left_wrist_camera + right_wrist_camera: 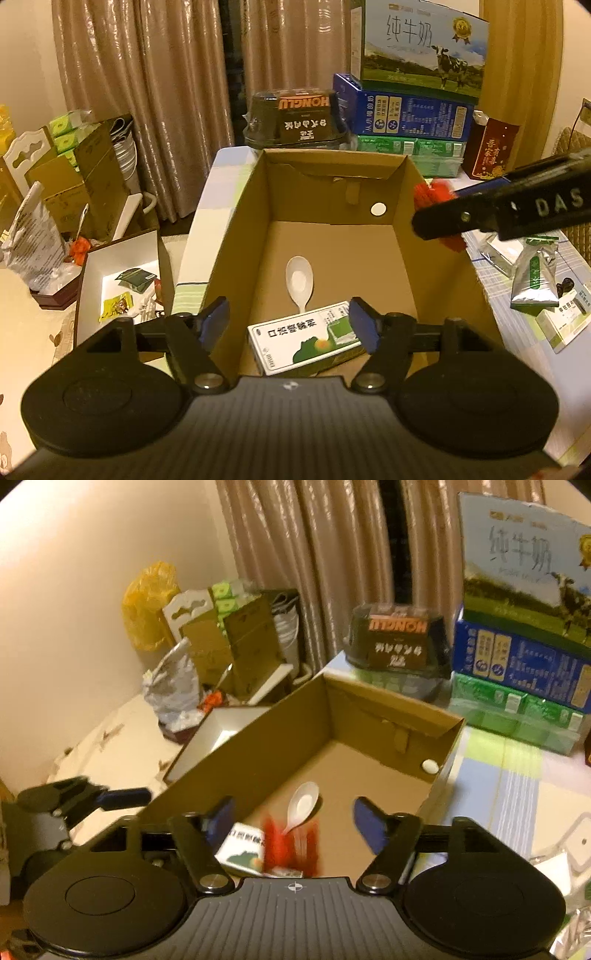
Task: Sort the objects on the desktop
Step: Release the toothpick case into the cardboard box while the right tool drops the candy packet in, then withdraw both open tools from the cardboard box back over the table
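The open brown cardboard box (332,240) stands on the table with the striped cloth (517,775), and it already holds three things. A white plastic spoon (300,282) lies near the middle of its floor with the handle toward the near wall. A white and green medicine carton (304,341) lies flat at the near wall, just beside the spoon handle. A small white round piece (378,209) sits at the far right corner.

In the right wrist view a blurred red object (291,845) shows low in the box near the carton and the spoon; it seems to be falling or just landed, but the blur hides its shape. In the left wrist view a red blur shows at the box's right rim, beside the right gripper.

The right gripper (293,821) hangs above the near part of the box with its jaws spread wide and nothing between them. The left gripper (290,325) is also above the near wall, jaws released and empty.

The step in hand appears to be the dropping of one item into the box. Outside the box, near the right edge of the table, a silver foil packet with green print (535,280) and a flat white and green box (563,319) are not yet sorted. The next move probably calls for the right gripper to go to that side, come low over one item, and close on its narrow side.
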`<state>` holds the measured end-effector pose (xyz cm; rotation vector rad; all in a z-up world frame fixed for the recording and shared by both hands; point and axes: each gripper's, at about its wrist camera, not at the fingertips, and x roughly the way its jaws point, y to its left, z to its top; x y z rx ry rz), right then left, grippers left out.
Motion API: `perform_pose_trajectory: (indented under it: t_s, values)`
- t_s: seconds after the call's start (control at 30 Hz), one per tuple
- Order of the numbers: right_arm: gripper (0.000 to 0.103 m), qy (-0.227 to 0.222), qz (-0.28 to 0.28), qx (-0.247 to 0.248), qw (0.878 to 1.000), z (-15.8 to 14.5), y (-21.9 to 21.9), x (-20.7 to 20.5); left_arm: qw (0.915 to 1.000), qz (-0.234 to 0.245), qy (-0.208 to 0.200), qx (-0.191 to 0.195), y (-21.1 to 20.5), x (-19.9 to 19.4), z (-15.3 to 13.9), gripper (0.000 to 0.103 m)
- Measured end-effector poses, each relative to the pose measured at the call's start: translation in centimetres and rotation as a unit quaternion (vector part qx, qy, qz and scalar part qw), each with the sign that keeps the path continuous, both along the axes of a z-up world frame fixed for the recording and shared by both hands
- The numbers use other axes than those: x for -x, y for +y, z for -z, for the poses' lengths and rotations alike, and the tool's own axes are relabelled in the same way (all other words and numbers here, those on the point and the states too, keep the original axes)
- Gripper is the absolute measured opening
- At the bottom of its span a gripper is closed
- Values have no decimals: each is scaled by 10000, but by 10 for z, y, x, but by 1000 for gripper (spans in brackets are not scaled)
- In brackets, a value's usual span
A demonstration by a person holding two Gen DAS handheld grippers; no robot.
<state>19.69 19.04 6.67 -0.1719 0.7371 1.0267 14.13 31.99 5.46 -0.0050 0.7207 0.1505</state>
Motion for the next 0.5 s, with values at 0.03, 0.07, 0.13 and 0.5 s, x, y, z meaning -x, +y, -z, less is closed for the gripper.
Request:
perform_pose_trajectory:
  t_s: [0.03, 0.07, 0.13, 0.5]
  values:
    - [71, -28, 31, -45, 10000, -2, -4, 1, 10000, -2, -25, -3, 0, 2, -1, 78]
    - [71, -37, 71, -80, 9999, -3, -9, 1, 10000, 9, -72, -4, 0, 5, -2, 84]
    - [72, -43, 159, -144, 9998, -7, -20, 3, 9999, 20, -170, 25, -2, 11, -6, 85]
    - [88, -50, 748, -242, 9969, -14, -107, 25, 9991, -88, -210, 365, -25, 30, -20, 90]
